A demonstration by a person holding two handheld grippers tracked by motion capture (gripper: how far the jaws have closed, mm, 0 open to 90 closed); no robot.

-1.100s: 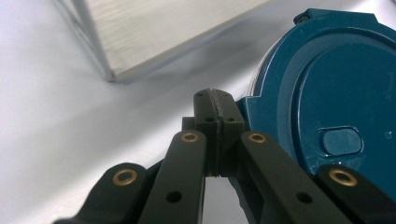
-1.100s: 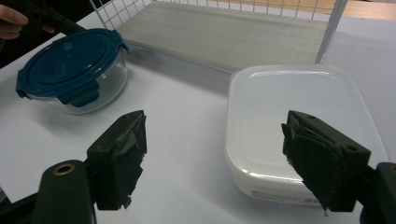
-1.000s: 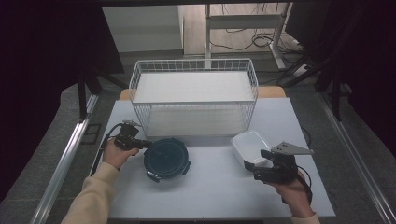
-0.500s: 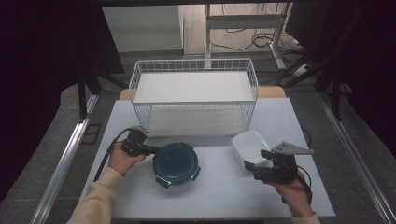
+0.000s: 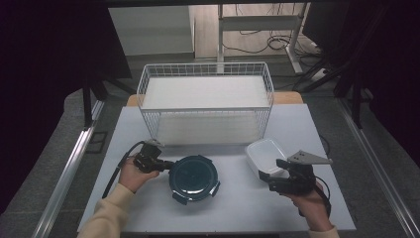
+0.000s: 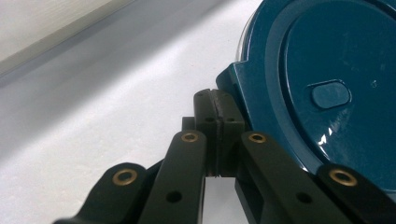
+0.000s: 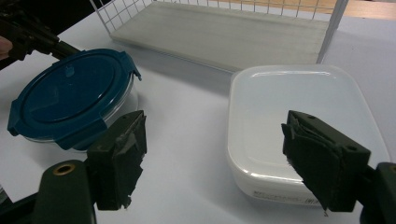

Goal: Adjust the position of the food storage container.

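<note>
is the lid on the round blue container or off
On. The blue lid sits flat over the round clear container, its side flaps folded down at the rim. Whether they are fully latched cannot be told.

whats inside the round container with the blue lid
The blue lid sits on the round container and covers its inside, so any contents are hidden. In the right gripper view a clear wall shows under the rim, but nothing can be made out through it.

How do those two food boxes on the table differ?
The blue-lidded container is round, with clip tabs on its dark lid; the white container is rectangular with rounded corners and pale all over. The shut left gripper touches the round one; the white one sits untouched. Both rest on the table, lids on.
</note>
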